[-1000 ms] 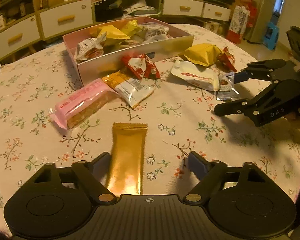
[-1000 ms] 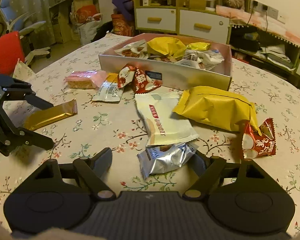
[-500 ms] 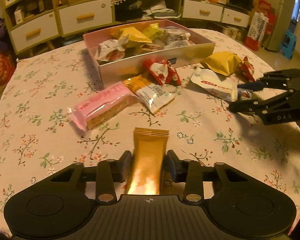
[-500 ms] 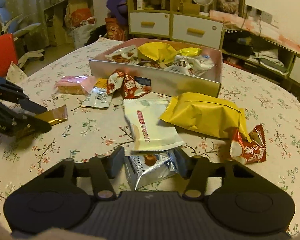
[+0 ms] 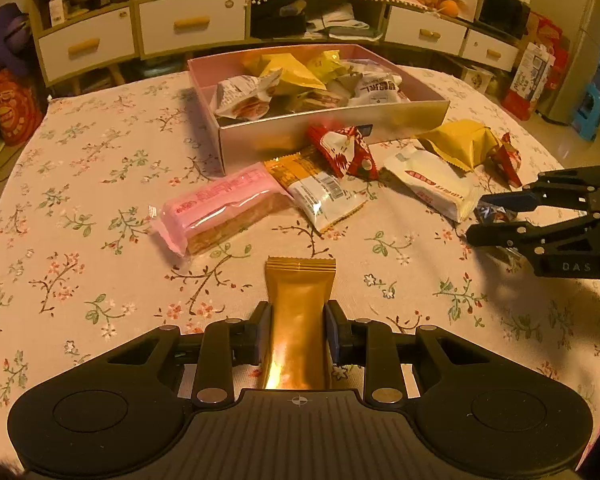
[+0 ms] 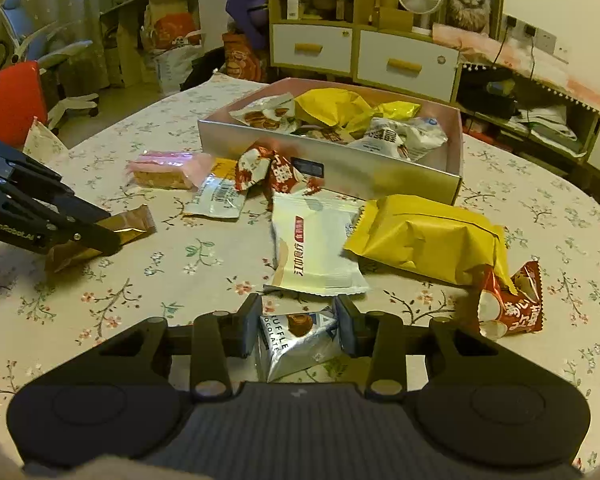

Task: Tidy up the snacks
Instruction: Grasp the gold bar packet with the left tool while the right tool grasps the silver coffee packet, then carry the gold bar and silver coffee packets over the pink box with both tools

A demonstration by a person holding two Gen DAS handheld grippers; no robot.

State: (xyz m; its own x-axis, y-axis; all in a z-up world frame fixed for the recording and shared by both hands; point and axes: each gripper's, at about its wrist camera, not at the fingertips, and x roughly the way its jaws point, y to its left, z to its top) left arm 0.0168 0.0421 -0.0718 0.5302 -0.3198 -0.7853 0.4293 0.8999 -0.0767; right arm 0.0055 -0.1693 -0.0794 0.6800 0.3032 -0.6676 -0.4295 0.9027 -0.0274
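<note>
My left gripper (image 5: 296,320) is shut on a gold snack bar (image 5: 300,292) that lies lengthwise on the floral tablecloth; the right wrist view shows the same gold bar (image 6: 134,220) in the left gripper (image 6: 100,236). The jaws of my right gripper (image 6: 298,320) are closing, and their pads press both sides of a crumpled silver truffle chocolate packet (image 6: 296,344). In the left wrist view the right gripper (image 5: 476,220) sits at the right. A pink box (image 5: 340,128) holding several snacks stands behind.
Loose on the cloth before the box lie a pink bar (image 5: 220,204), an orange-and-white packet (image 5: 324,196), a red packet (image 5: 344,152), a white packet (image 6: 312,248), a yellow bag (image 6: 424,236) and another red packet (image 6: 512,304). Drawer cabinets stand beyond the table.
Both grippers went from wide open to closed: the left around the gold bar, the right around the silver packet, which crumpled. Neither hand shifted much.
</note>
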